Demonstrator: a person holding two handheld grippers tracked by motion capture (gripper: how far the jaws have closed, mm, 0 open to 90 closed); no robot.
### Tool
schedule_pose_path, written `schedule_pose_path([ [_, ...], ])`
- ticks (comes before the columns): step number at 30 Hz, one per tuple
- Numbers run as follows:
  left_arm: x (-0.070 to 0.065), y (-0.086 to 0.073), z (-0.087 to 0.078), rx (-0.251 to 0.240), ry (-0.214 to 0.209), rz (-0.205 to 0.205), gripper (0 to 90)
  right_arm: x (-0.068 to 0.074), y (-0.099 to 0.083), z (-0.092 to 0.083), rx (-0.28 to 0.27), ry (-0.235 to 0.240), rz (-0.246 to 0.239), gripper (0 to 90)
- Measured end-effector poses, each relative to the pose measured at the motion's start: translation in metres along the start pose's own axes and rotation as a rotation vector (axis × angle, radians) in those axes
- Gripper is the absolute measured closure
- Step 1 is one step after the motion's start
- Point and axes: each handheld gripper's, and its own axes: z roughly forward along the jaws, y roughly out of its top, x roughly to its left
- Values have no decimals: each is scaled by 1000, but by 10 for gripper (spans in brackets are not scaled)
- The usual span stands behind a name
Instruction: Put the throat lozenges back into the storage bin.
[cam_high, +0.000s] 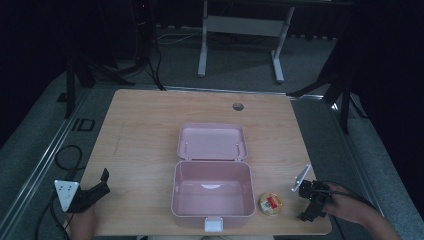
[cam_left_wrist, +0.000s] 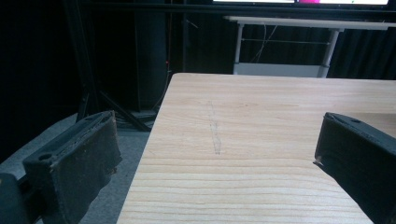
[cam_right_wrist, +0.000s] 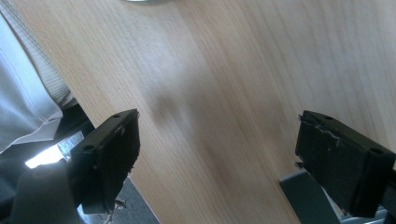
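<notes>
Jaws are seen spread wide on both grippers, with nothing held between them. At the near left corner of the wooden table (cam_high: 150, 120), the left gripper (cam_high: 97, 187) is held at the edge; in the left gripper view, bare wood and dark floor are framed between its jaws. The right gripper (cam_high: 310, 200) is held in a hand (cam_high: 350, 205) at the near right corner, and its outline is hard to make out in the dim high view. In the right gripper view the wood is blurred, a pale cloth (cam_right_wrist: 18, 93) is cut off at the left edge, and a round rim at the top edge cannot be identified. At the table's middle a pink box (cam_high: 212, 195) stands open and looks empty, its lid (cam_high: 212, 141) laid back. A small round container (cam_high: 270, 203) with a red label is set just beside the box's right wall. A white-framed desk (cam_high: 240, 25) is seen on the floor beyond.
</notes>
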Motion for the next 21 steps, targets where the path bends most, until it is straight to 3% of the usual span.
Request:
schedule_pose_path([
  [5, 0, 0, 0, 1, 0, 1, 4, 10, 10, 2, 8, -8, -93, 129],
  [21, 0, 0, 0, 2, -5, 0, 4, 26, 61, 13, 37, -27, -232, 139],
])
